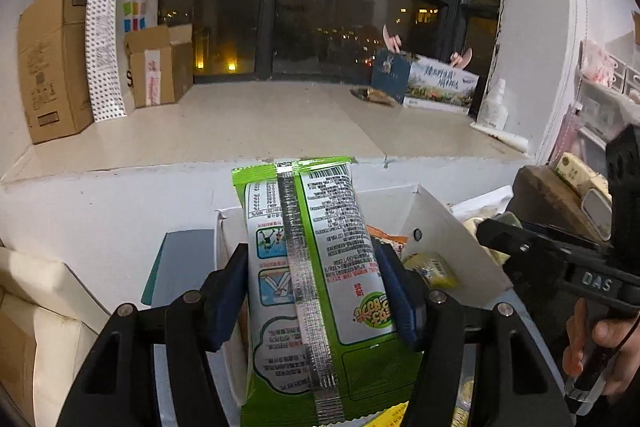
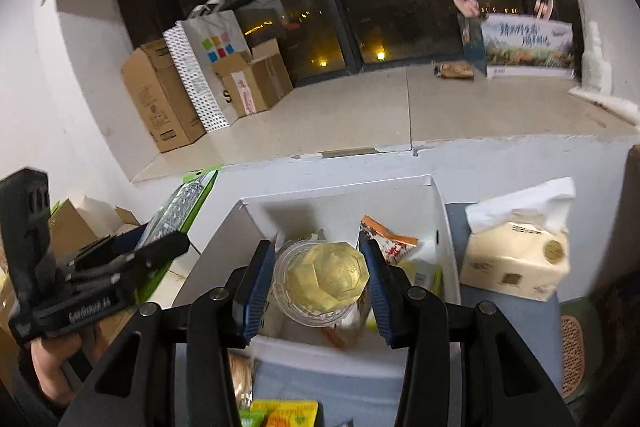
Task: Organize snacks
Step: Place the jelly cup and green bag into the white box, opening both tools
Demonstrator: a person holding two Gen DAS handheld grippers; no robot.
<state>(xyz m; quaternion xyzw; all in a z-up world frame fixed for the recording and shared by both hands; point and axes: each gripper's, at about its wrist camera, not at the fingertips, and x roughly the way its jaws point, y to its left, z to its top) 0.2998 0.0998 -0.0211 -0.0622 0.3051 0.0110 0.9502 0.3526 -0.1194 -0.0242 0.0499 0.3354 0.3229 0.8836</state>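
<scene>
A green and white snack packet point(image 1: 320, 227) stands upright, back side toward the camera, with my left gripper point(image 1: 312, 255) shut on its sides. It hangs just left of an open white box point(image 2: 340, 193), and its top edge shows in the right wrist view too point(image 2: 188, 199). My right gripper point(image 2: 318, 251) is shut on a clear jar with a gold lid point(image 2: 328, 277), held over the box's near part. Inside the box lie an orange packet point(image 2: 388, 239) and a yellow-green packet point(image 1: 432, 269). A hand holds each gripper.
A tissue pack point(image 2: 516, 255) sits right of the white box. Behind runs a wide window ledge point(image 1: 260, 123) with cardboard boxes point(image 1: 52, 63) and a paper bag point(image 1: 136, 27) at its left and a printed box point(image 1: 436, 81) at its right. More cartons point(image 1: 36, 327) stand lower left.
</scene>
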